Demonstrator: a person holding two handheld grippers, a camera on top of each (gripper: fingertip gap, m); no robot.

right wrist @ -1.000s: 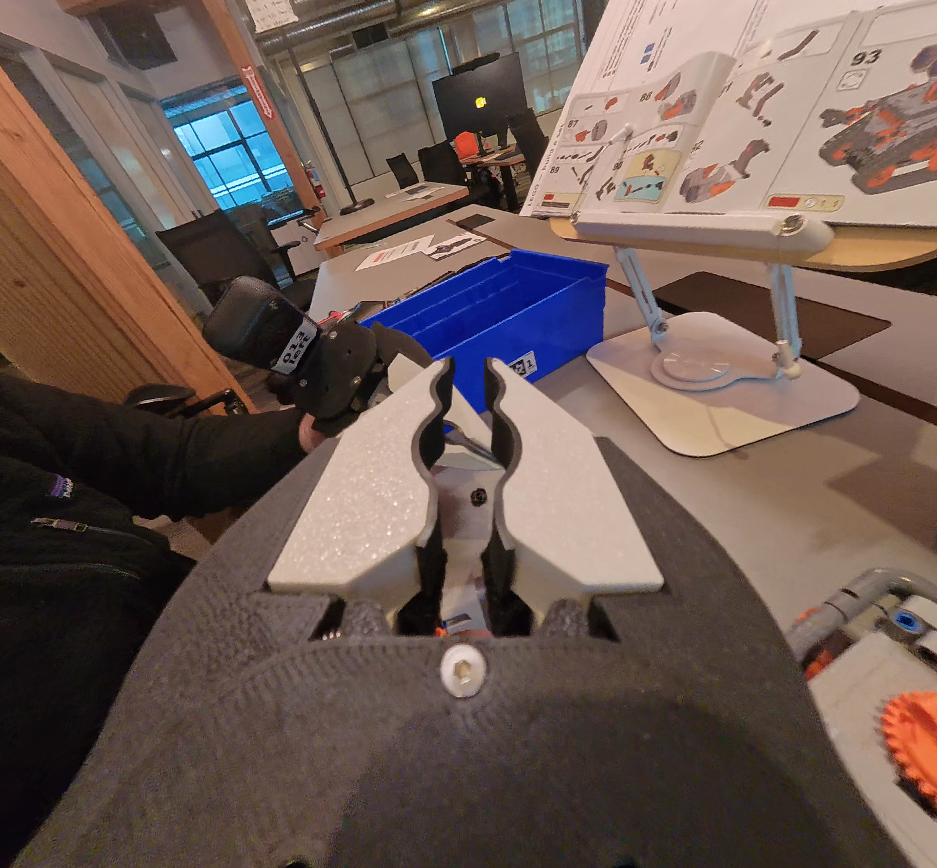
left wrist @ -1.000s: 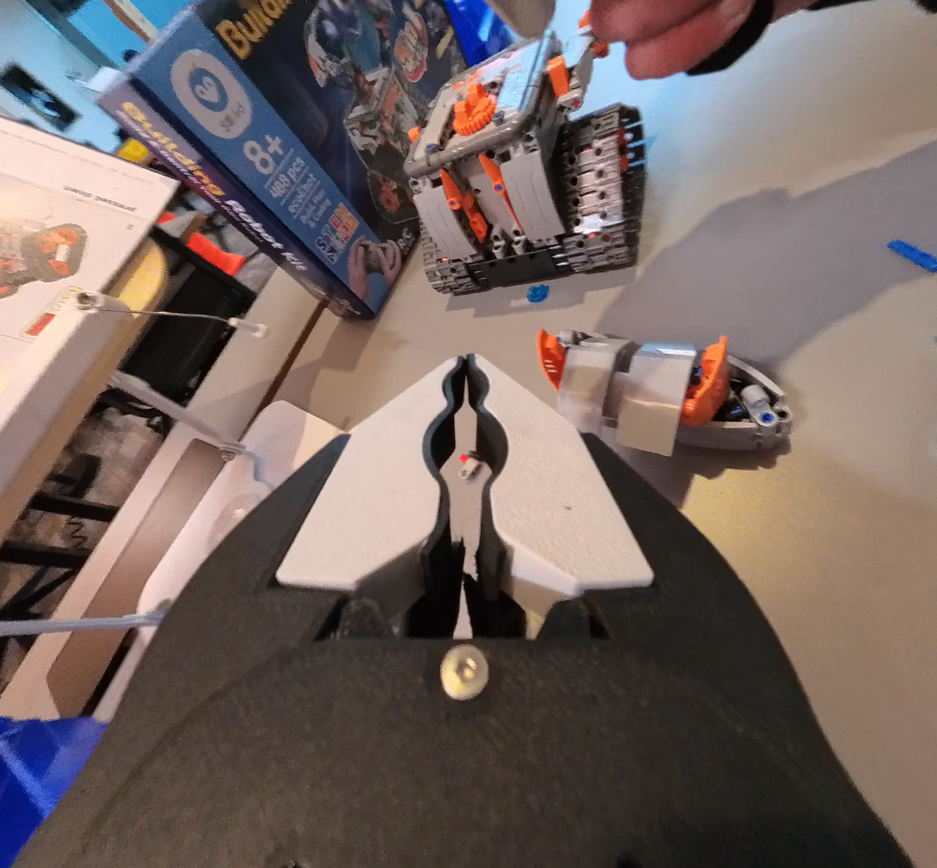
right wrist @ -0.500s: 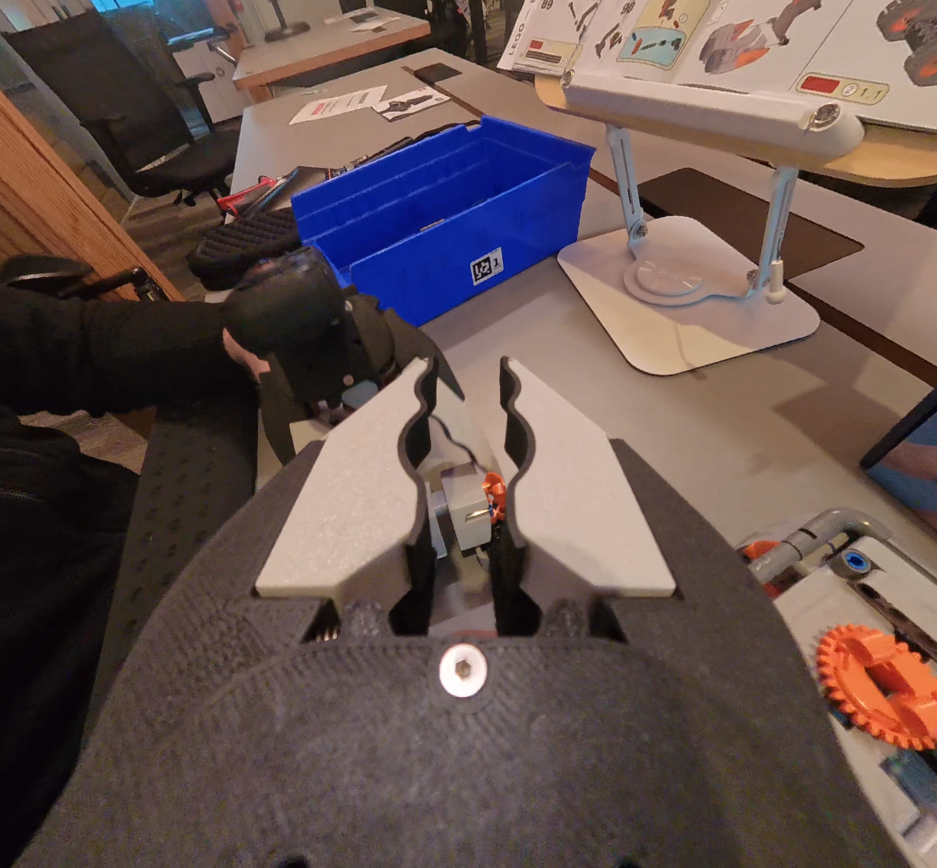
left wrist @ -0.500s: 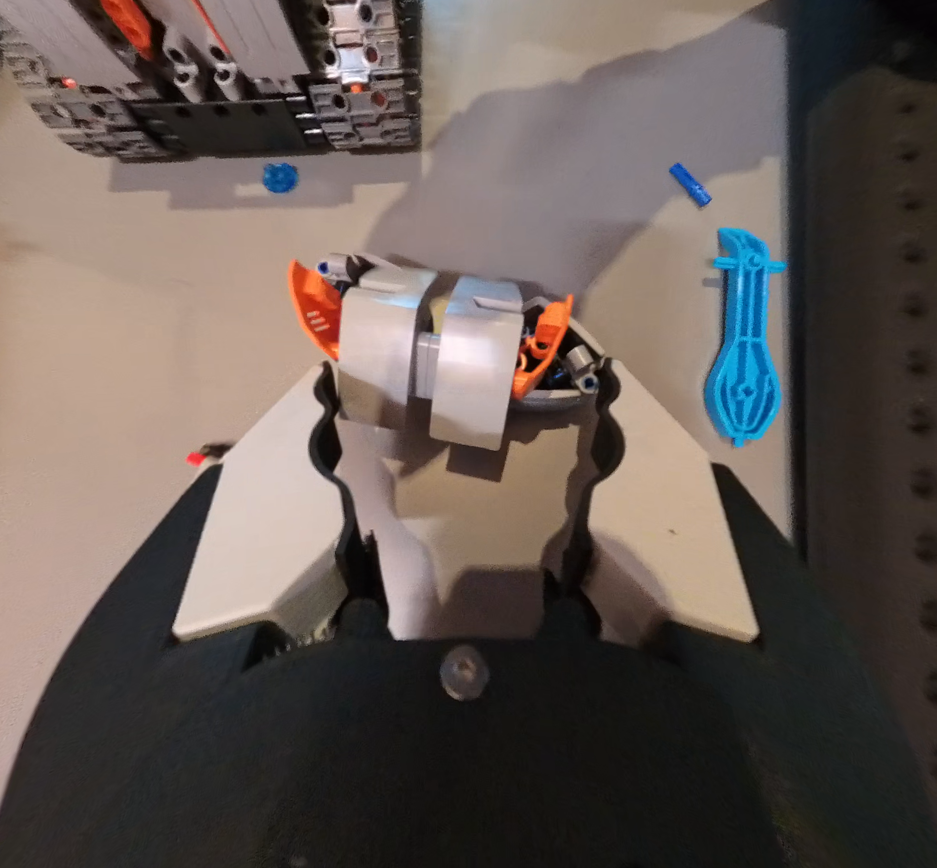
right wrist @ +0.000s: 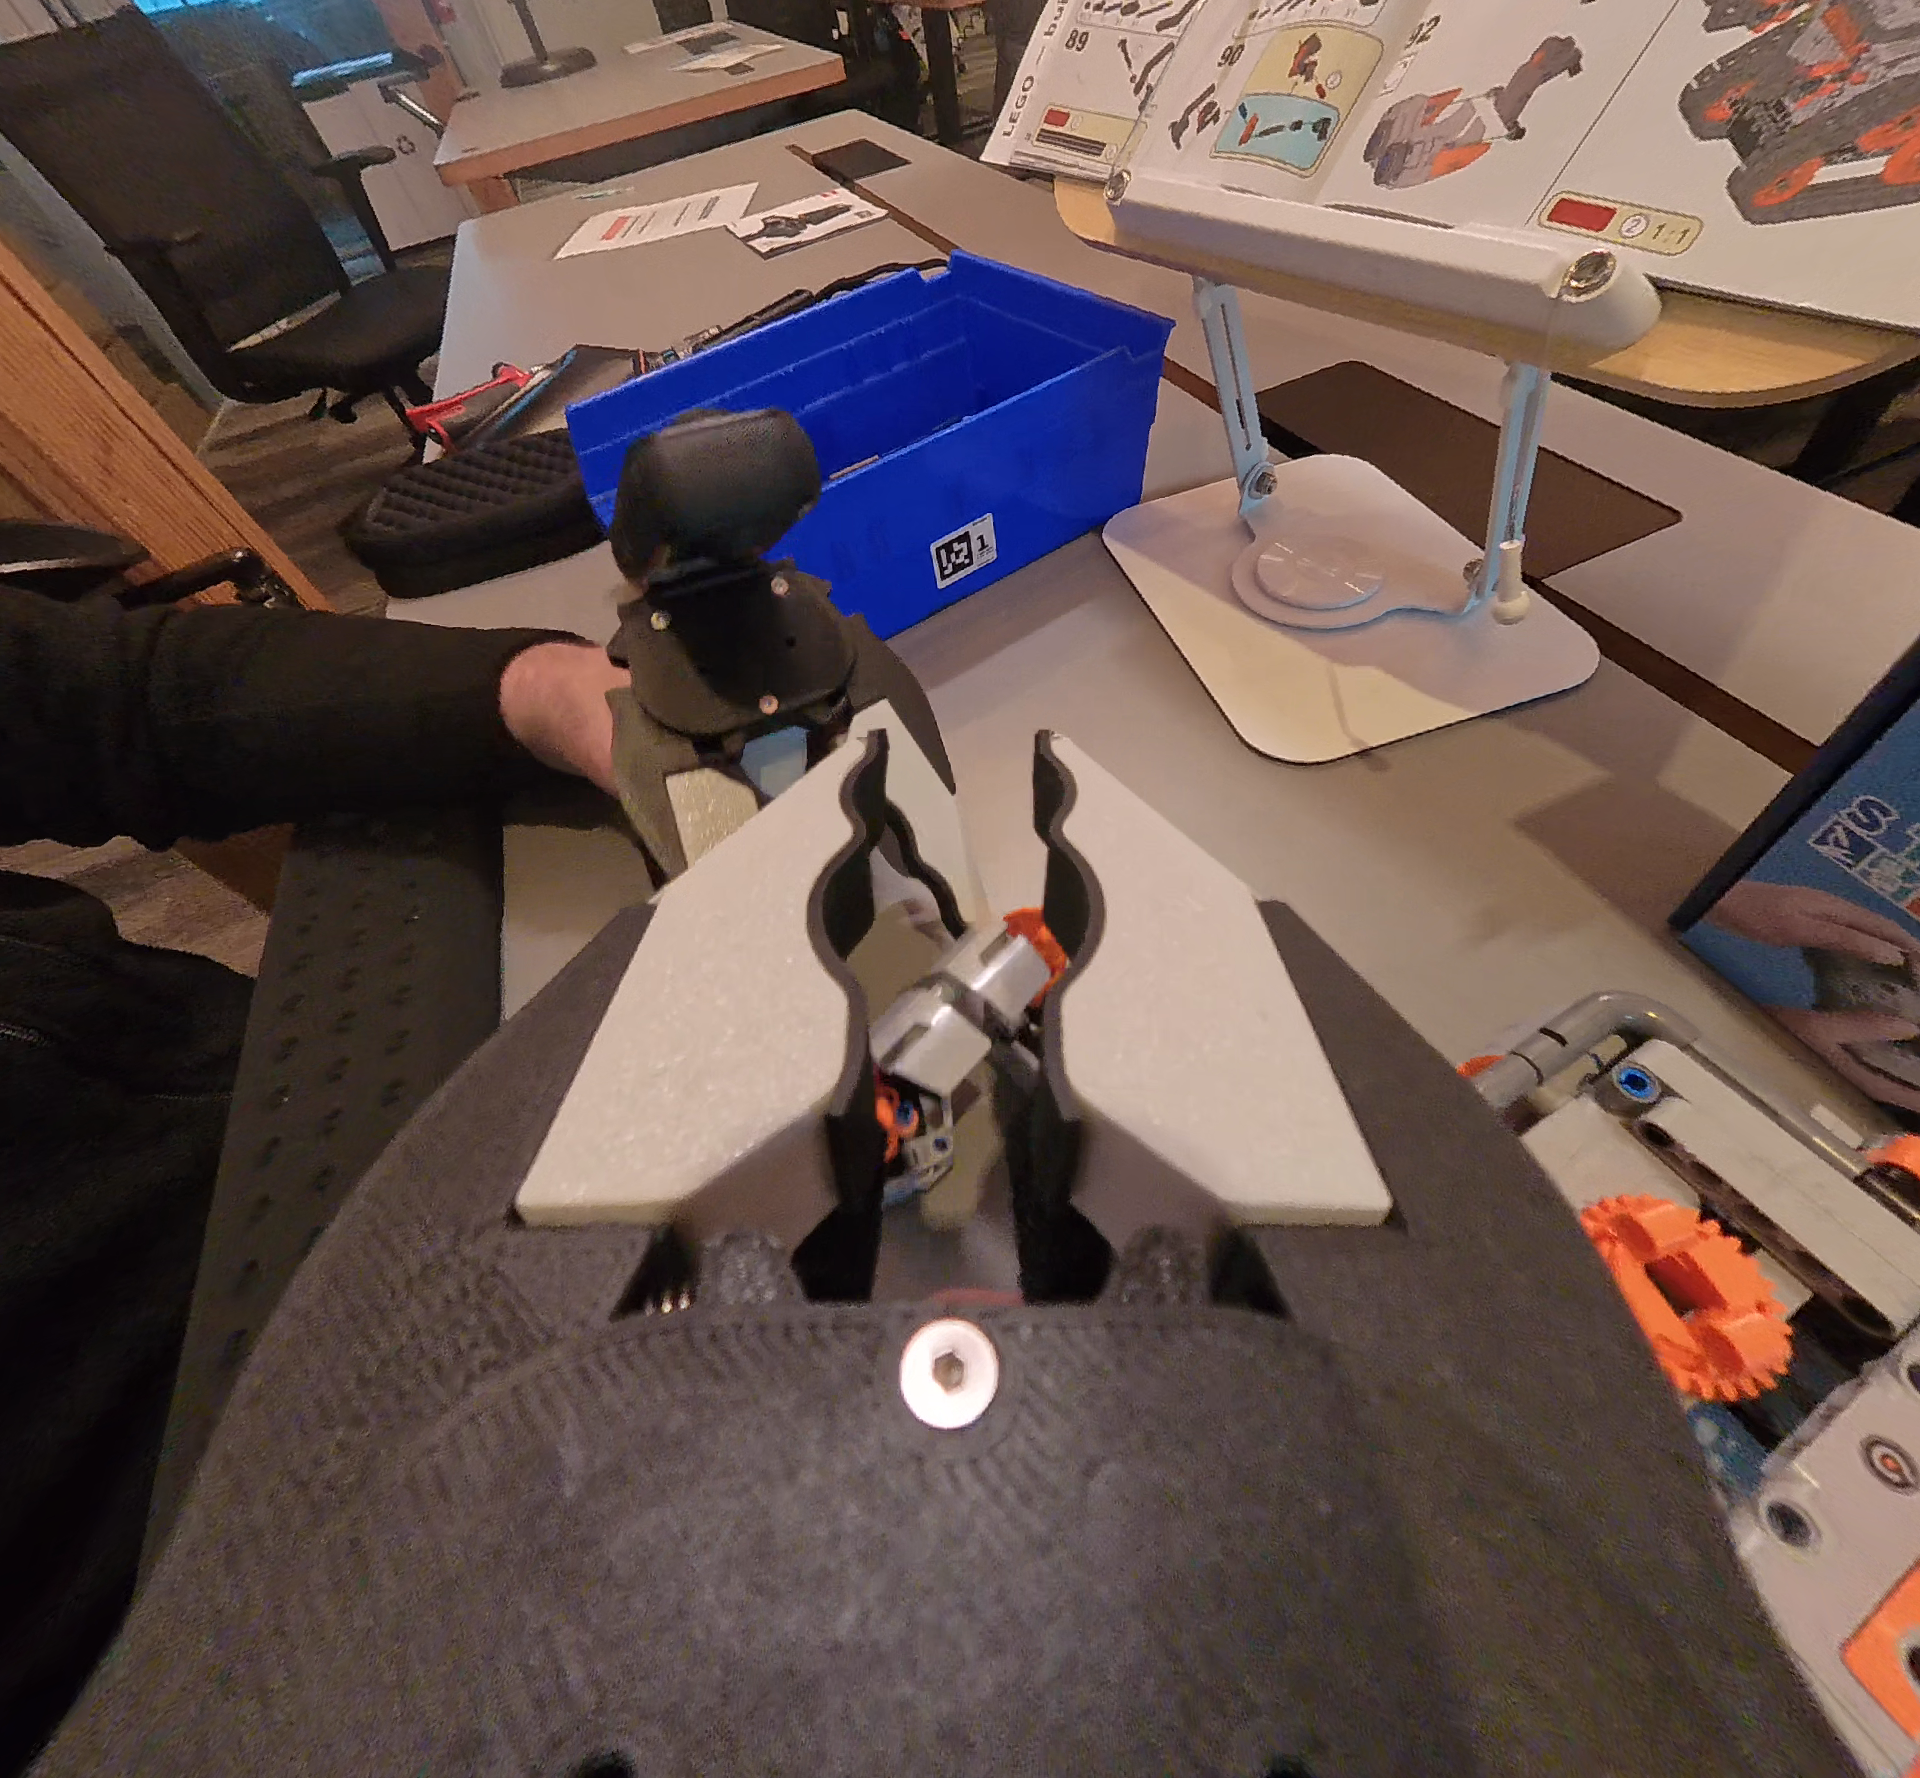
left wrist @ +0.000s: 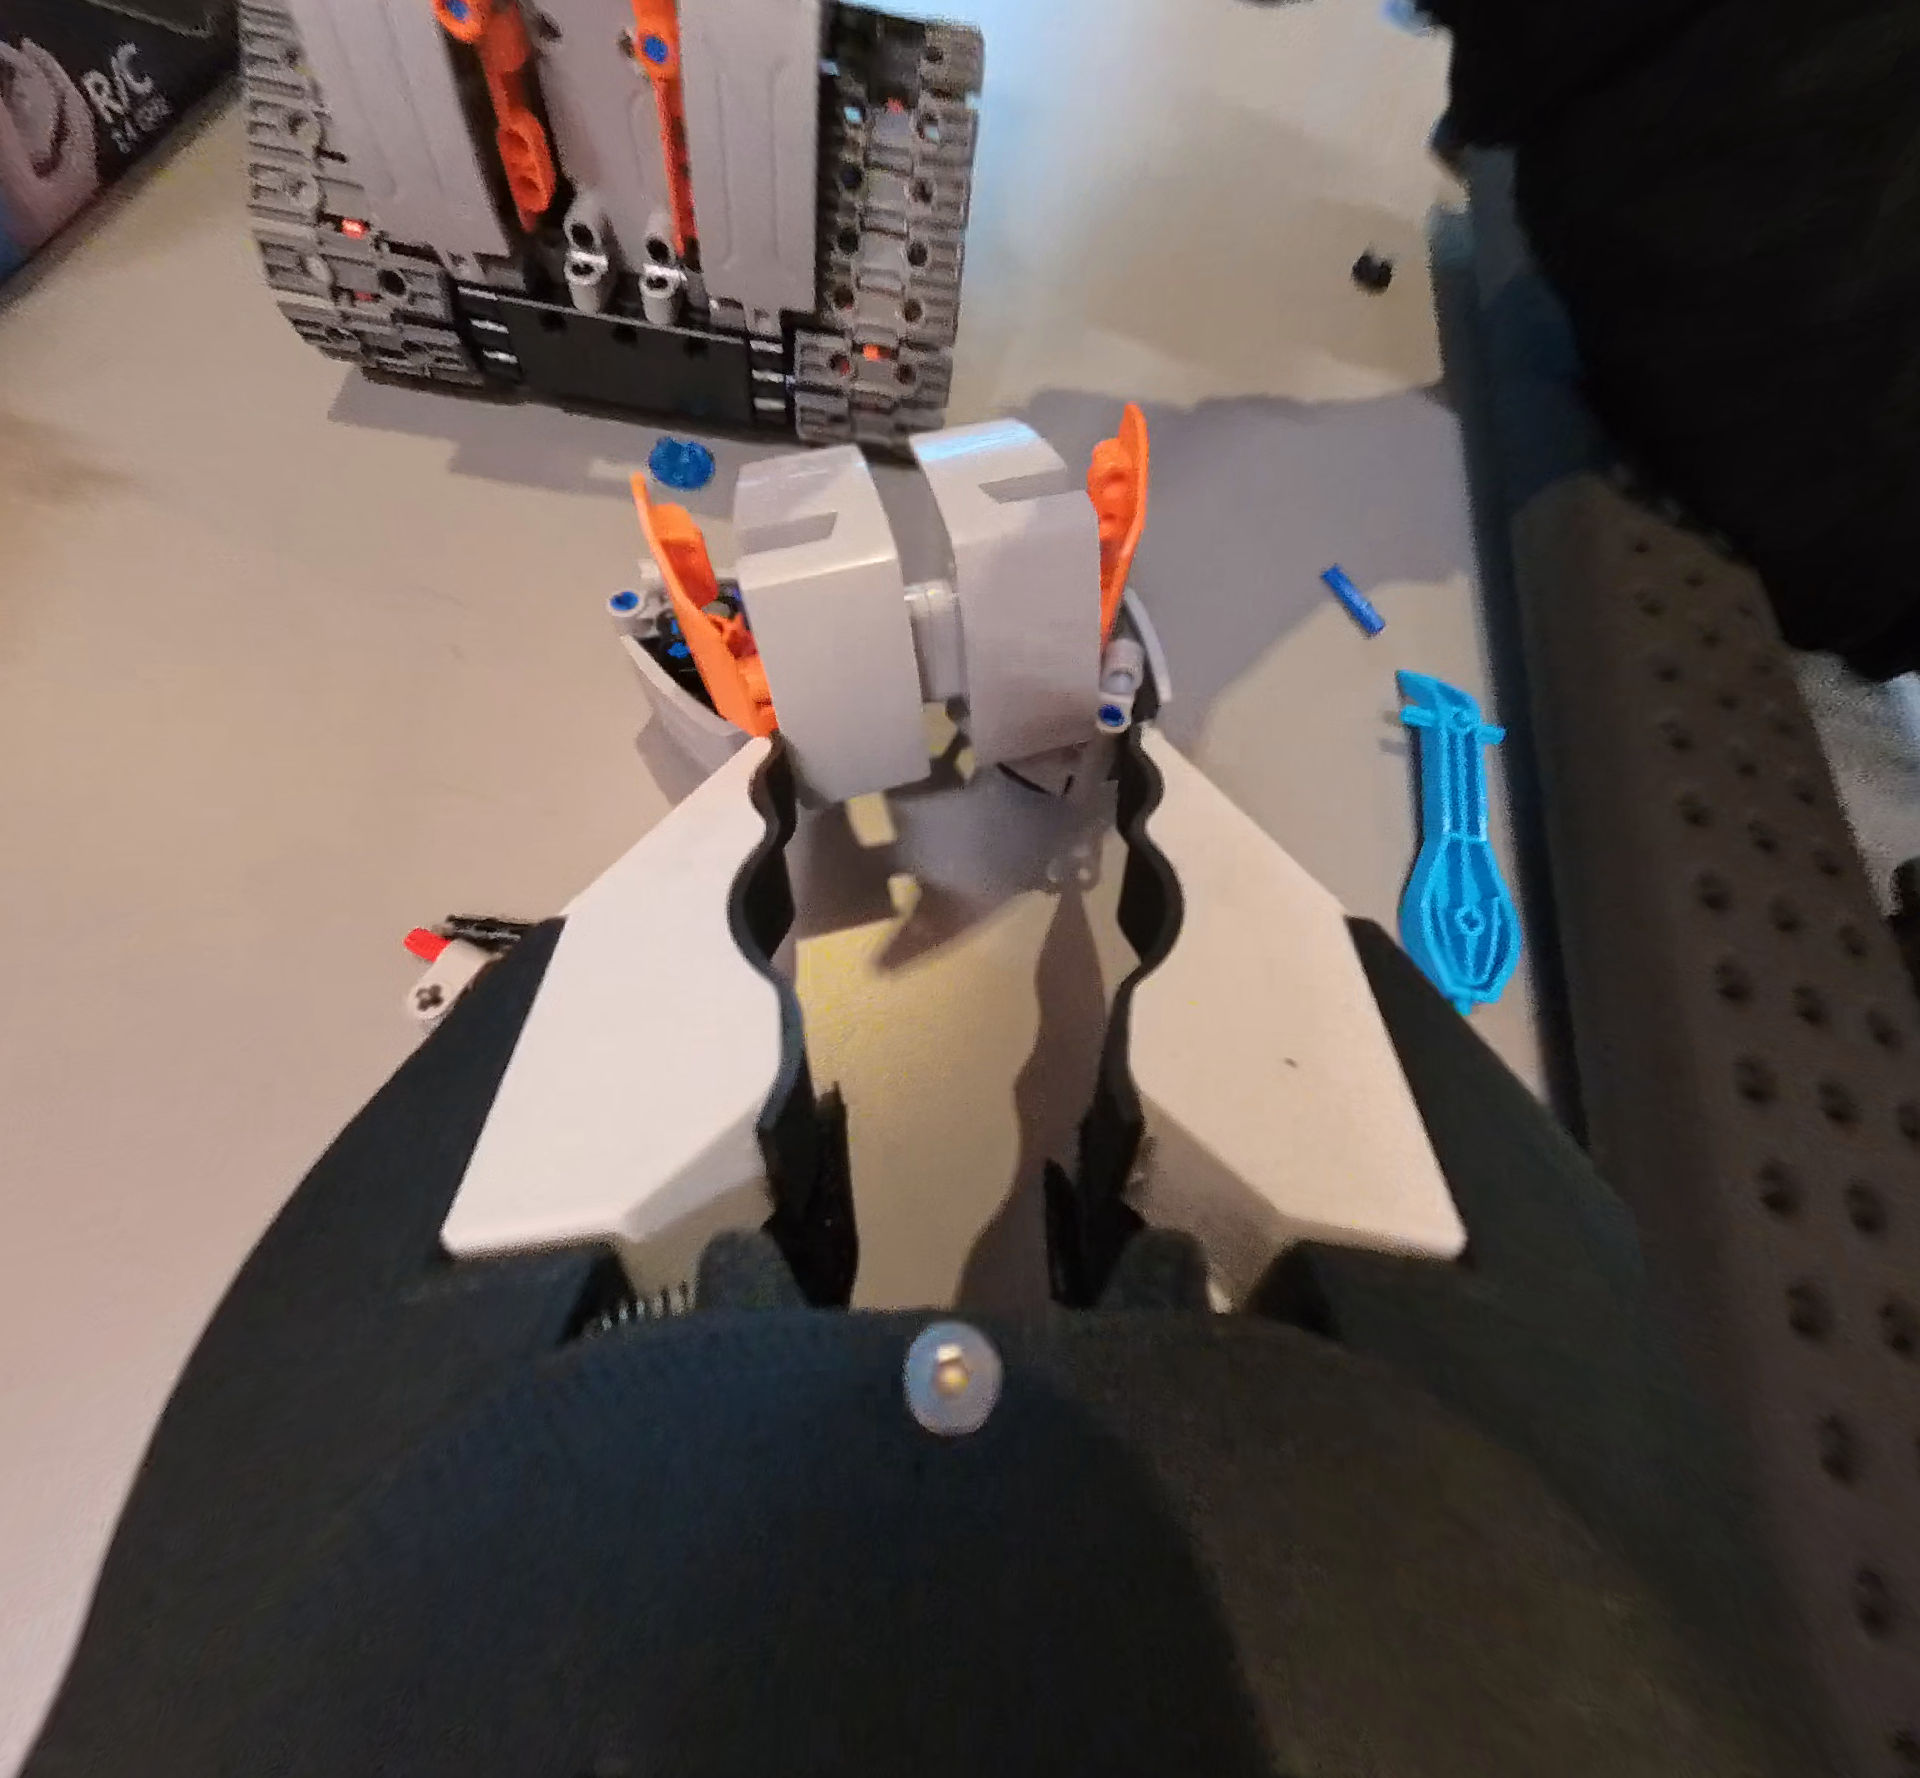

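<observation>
My left gripper (left wrist: 951, 762) is spread wide, its tips just at the near end of the grey-and-orange brick piece (left wrist: 894, 606) on the table (left wrist: 208, 689). The piece's long axis runs across my fingers, orange fins at either end. The tracked robot (left wrist: 613, 139) sits just beyond it; a blue tool (left wrist: 1455, 855) lies to the right. My right gripper (right wrist: 956, 793) hangs over it, released, holding nothing.
</observation>
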